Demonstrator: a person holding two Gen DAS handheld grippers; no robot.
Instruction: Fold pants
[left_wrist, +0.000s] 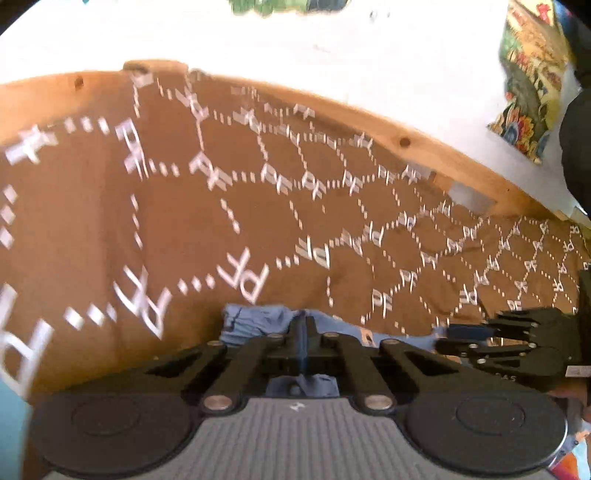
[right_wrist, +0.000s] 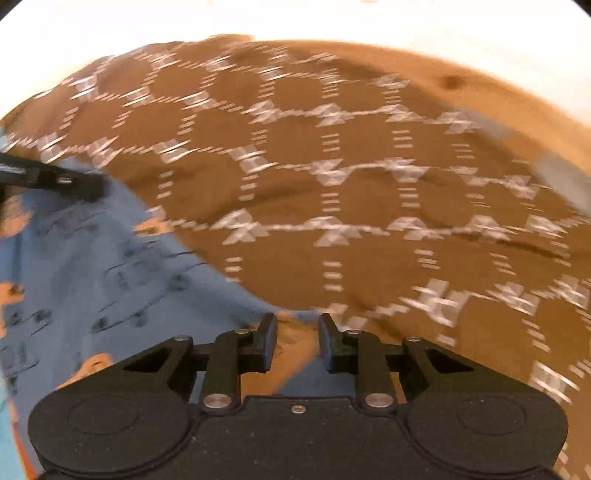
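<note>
Left claw (left_wrist: 305, 332) clamped on blue pants (left_wrist: 258, 321), right claw (right_wrist: 297, 343) parted, brown bedspread (left_wrist: 184, 221) printed "PF"

I get bright daylight, the white background (left_wrist: 332, 40) blown out; the patterned brown blanket (right_wrist: 295, 192) smears with motion blur, and fisheye bending curves every edge.

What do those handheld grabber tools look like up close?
Both are matte black plastic. The left gripper has a ribbed grey base plate; the right gripper has a black one. Each has two round discs, silver rivets and jointed link bars leading to two short fingers.
</note>
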